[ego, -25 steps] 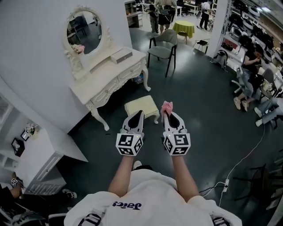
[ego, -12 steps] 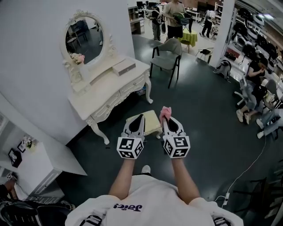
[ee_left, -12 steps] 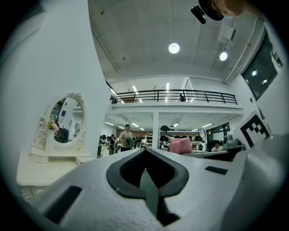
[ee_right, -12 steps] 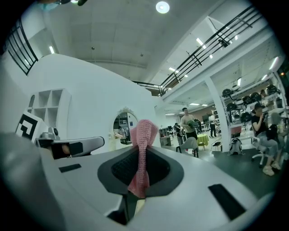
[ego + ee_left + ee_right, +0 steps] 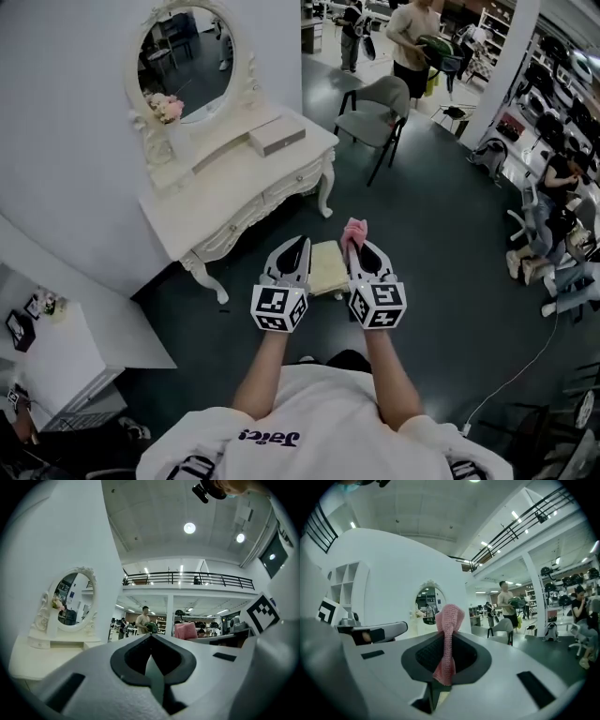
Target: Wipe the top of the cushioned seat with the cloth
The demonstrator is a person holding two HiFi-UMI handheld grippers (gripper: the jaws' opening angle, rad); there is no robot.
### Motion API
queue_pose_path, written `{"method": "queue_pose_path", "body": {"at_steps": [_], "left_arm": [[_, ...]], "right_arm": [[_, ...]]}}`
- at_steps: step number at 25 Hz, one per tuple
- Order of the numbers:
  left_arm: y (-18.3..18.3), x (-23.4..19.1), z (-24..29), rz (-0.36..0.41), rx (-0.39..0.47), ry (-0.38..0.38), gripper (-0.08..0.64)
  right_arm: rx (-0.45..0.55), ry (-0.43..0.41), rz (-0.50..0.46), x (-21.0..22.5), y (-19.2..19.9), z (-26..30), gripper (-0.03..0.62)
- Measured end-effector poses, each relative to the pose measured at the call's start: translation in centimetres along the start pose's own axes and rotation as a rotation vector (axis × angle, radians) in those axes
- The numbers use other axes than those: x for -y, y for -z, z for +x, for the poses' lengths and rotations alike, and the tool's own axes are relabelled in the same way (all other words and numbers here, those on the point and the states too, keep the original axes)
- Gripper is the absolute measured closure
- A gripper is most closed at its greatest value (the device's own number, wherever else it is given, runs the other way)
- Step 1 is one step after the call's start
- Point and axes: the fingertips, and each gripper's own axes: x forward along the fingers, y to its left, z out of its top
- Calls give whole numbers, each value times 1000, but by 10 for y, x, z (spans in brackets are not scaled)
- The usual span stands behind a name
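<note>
The cushioned seat point(image 5: 326, 267), a pale yellow stool, stands on the dark floor and shows between my two grippers in the head view. My right gripper point(image 5: 359, 245) is shut on a pink knitted cloth point(image 5: 353, 230), which sticks up past its tip; the right gripper view shows the cloth point(image 5: 449, 639) pinched between the jaws. My left gripper point(image 5: 297, 246) is shut with nothing in it, its jaws meeting in a thin line in the left gripper view point(image 5: 151, 637). Both grippers are held high above the seat, side by side.
A white dressing table point(image 5: 242, 183) with an oval mirror point(image 5: 185, 61) stands left of the seat by the wall. A grey chair point(image 5: 375, 108) is farther back. A person point(image 5: 416, 30) walks at the far end; others sit at the right edge. A white shelf unit point(image 5: 56, 337) is at near left.
The view has moved forward toward the dressing table and seat. The seat now lies partly under and between the grippers. Both grippers keep the same pose, the cloth still held.
</note>
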Motion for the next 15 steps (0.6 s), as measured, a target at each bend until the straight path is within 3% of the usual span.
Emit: {"method": "queue_pose_path", "body": {"at_steps": [11,15], "left_arm": [[59,-75,76,-38,-52,-176,548],[101,-101,111,-135,-94,-307,548]], "right_arm": [[-131,-160,44,44,43,134,571],[-216,-279,54,64,66,184,571]]}}
